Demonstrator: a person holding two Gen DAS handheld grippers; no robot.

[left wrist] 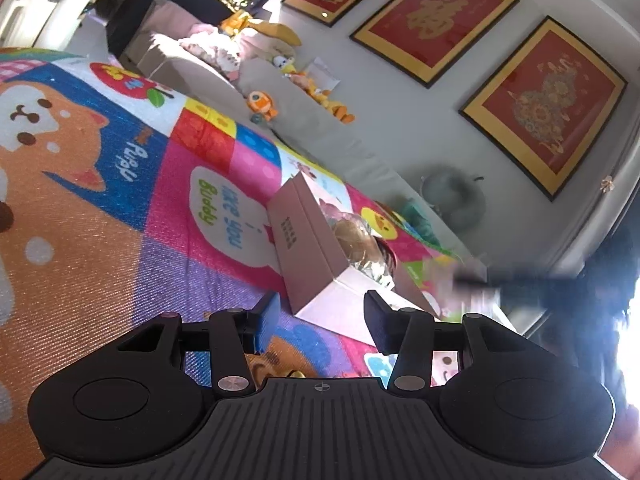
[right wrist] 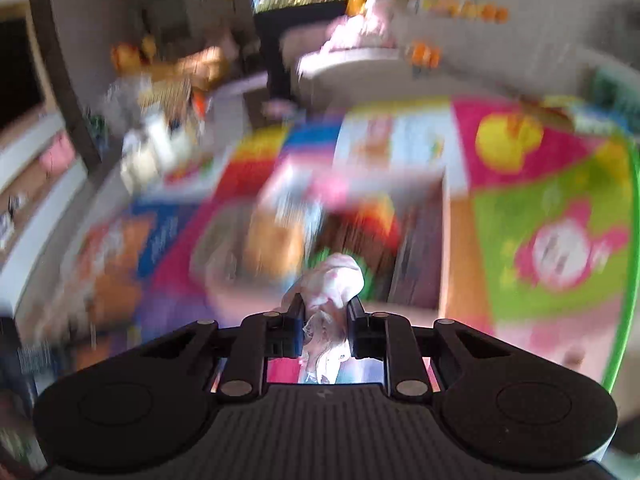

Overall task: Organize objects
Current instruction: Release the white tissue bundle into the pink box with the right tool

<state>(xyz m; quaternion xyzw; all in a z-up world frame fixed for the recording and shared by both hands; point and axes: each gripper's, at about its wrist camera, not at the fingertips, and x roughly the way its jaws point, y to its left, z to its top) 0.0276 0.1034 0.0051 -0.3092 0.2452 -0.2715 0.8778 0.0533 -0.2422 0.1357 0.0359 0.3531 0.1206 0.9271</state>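
An open pink cardboard box (left wrist: 304, 240) lies on the colourful play mat (left wrist: 120, 208), with a round brown thing (left wrist: 354, 236) and some shiny wrapping inside. My left gripper (left wrist: 322, 310) hangs low over the mat just in front of the box's near corner. It is open and its pads press on nothing. In the blurred right wrist view, my right gripper (right wrist: 326, 312) is shut on a soft pink-and-white thing (right wrist: 334, 280), held above the box (right wrist: 304, 216). A dark smeared shape (left wrist: 500, 280) reaches in over the box's far side; I cannot tell what it is.
A grey sofa (left wrist: 280, 92) with several plush toys runs along the mat's far edge. Red framed pictures (left wrist: 548, 108) hang on the wall and a grey round cushion (left wrist: 454, 196) sits below them. A green hoop edge (right wrist: 628, 280) curves at the right.
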